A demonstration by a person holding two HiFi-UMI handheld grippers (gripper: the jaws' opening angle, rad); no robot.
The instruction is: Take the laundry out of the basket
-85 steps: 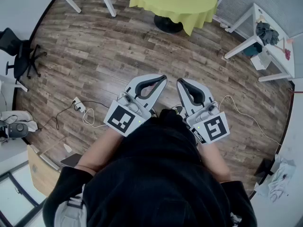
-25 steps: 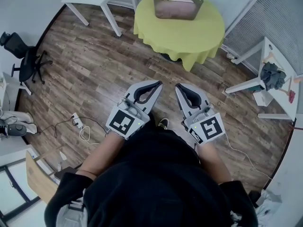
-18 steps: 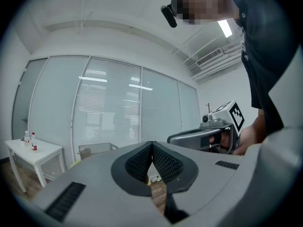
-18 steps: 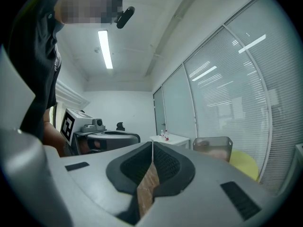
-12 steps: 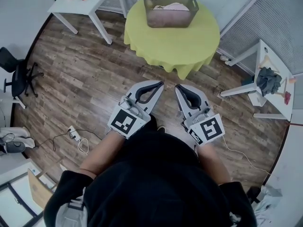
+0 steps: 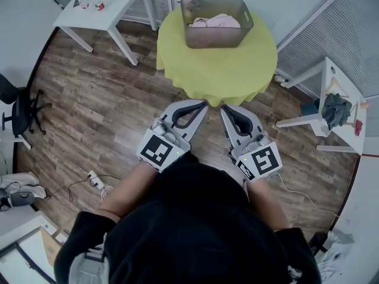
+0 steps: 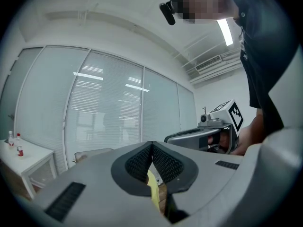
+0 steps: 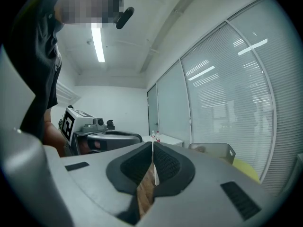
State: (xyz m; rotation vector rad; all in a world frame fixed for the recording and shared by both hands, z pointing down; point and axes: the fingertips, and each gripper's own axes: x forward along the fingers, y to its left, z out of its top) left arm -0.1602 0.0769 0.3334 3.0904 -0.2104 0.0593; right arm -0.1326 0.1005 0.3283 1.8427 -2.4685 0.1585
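Wood-plank floor (image 6: 106, 93), office room, seen from above. Round table (image 6: 219, 70) under yellow cloth at top centre. Grey basket (image 6: 216, 37) on table, toward far side; pink laundry (image 6: 216, 21) inside it. Left gripper (image 6: 203, 104) and right gripper (image 6: 224, 109) side by side, pointing at table, tips near its near edge, apart from basket. Jaws of all 2 grippers pressed together, nothing between them. White side table (image 6: 112, 5) at upper left.
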